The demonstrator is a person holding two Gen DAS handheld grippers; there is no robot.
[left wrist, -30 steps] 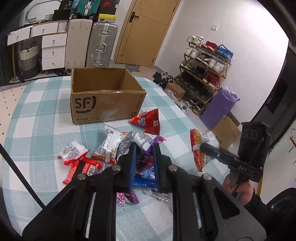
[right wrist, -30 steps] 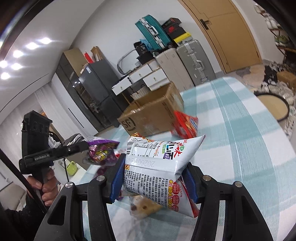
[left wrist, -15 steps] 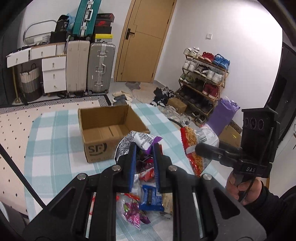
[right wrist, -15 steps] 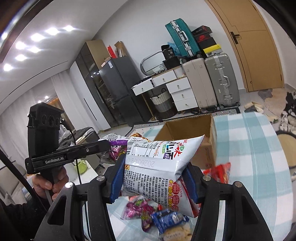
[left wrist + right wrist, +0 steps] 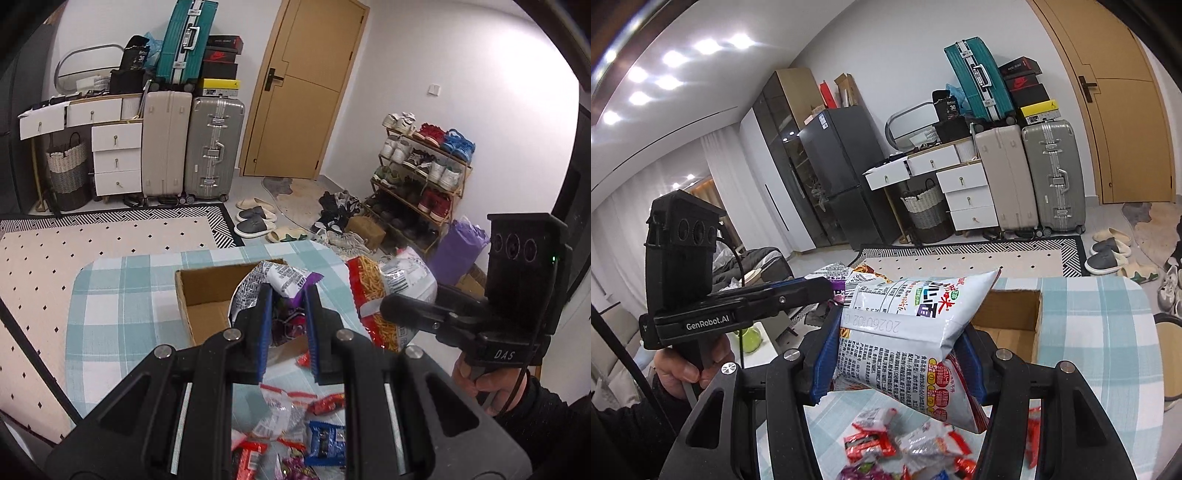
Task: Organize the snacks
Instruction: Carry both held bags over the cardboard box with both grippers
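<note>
My left gripper [image 5: 286, 332] is shut on a purple and silver snack bag [image 5: 284, 280] and holds it high above the open cardboard box [image 5: 199, 295]. My right gripper [image 5: 897, 354] is shut on a large white and red noodle-snack bag [image 5: 912, 325], also raised above the table. That bag shows in the left wrist view [image 5: 388, 291], to the right of the box. The box shows behind the bag in the right wrist view [image 5: 1015, 314]. Several small snack packets [image 5: 295, 428] lie loose on the checked tablecloth below.
The table has a teal checked cloth [image 5: 122, 295] with a rounded far edge. Beyond it are a patterned rug [image 5: 92, 236], suitcases [image 5: 214, 144], a drawer unit [image 5: 114, 158], a door [image 5: 299, 88] and a shoe rack [image 5: 421, 173]. More packets [image 5: 905, 443] lie below the right gripper.
Both grippers have risen higher with their bags. The table, box and loose packets now sit farther below, and more of the room floor shows.
</note>
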